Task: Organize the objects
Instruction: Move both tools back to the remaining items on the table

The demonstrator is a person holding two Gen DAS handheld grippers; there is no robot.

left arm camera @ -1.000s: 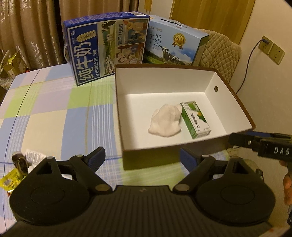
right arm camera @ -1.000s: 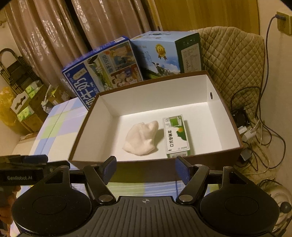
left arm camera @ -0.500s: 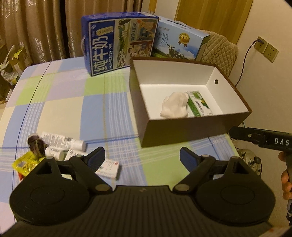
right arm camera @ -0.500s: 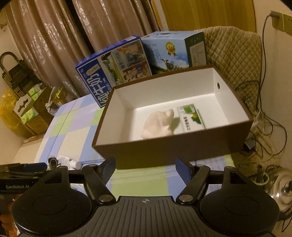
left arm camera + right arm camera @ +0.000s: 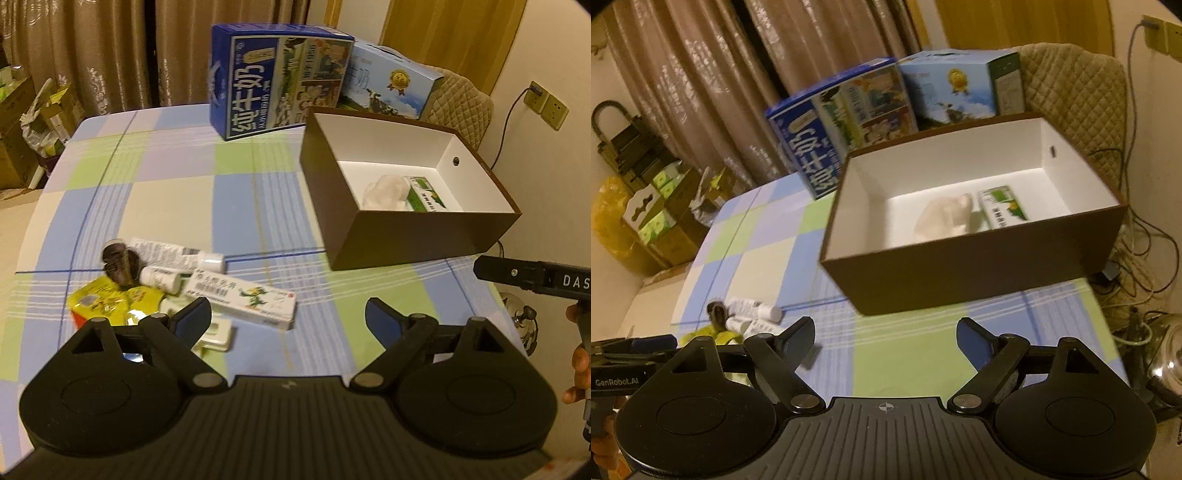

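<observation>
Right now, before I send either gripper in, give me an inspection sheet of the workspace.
Surface: checked tablecloth, bare in the middle.
Job's things: brown box open, white inside, holding a white crumpled wad and a green-and-white carton. On the cloth, a pile: long white carton, white tube, small white bottle, yellow packets, a dark item too blurred to name.
Clutter: two milk cartons behind the box.
Grippers: left gripper open, empty, near the pile; right gripper open, empty, facing the box.
Cables: tangle on the floor right of the table; wall plug.
Surroundings: curtains, quilted chair, stacked boxes.
</observation>
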